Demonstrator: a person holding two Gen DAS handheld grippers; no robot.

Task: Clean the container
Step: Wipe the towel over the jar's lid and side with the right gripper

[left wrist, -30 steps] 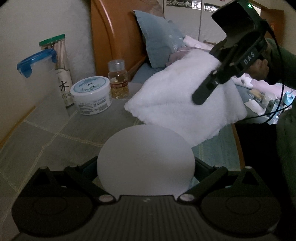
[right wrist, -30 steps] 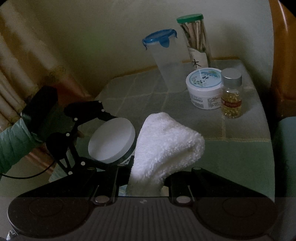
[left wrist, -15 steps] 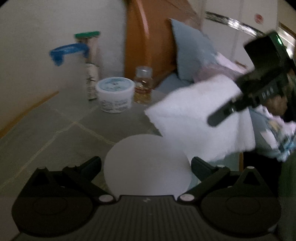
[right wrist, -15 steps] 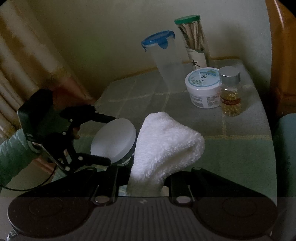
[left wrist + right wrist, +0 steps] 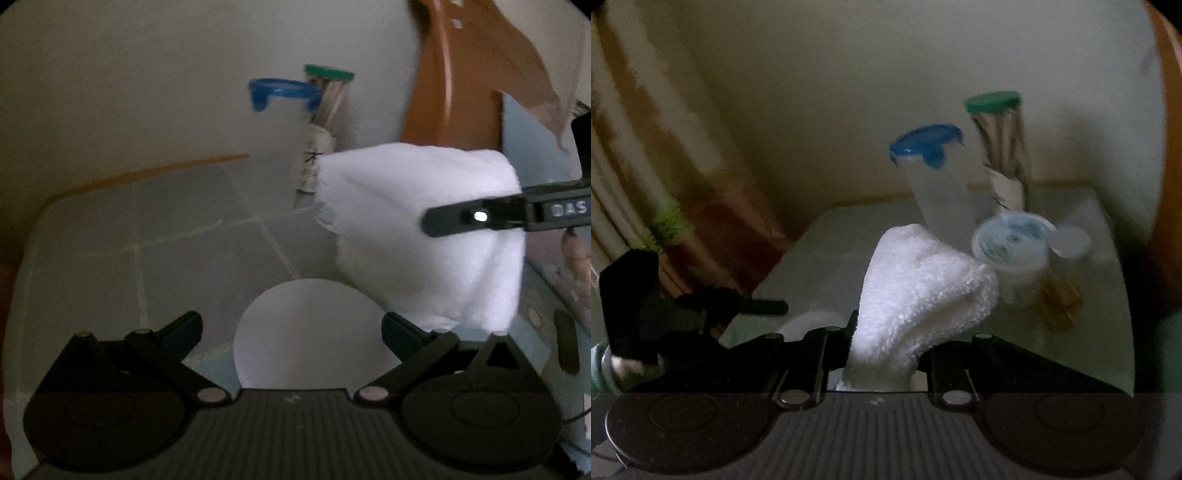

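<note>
My left gripper (image 5: 291, 325) is shut on a round white container (image 5: 306, 332), which shows its flat circular face between the fingers. My right gripper (image 5: 886, 350) is shut on a folded white towel (image 5: 916, 295). In the left wrist view the towel (image 5: 424, 236) hangs just above and right of the container, with a right gripper finger (image 5: 476, 218) across it. In the right wrist view the left gripper (image 5: 713, 317) sits low at the left, and only a blurred edge of the container (image 5: 809, 323) shows.
On the checked table cloth (image 5: 184, 236) at the back stand a clear tub with a blue lid (image 5: 934, 177), a green-lidded tube of sticks (image 5: 1001, 147), a white cream jar (image 5: 1012, 251) and a small amber bottle (image 5: 1063, 280). A wooden headboard (image 5: 454, 85) rises at right.
Both grippers have swung left and moved closer together. The towel now hangs just above the container's right edge. The views are blurred by motion.
</note>
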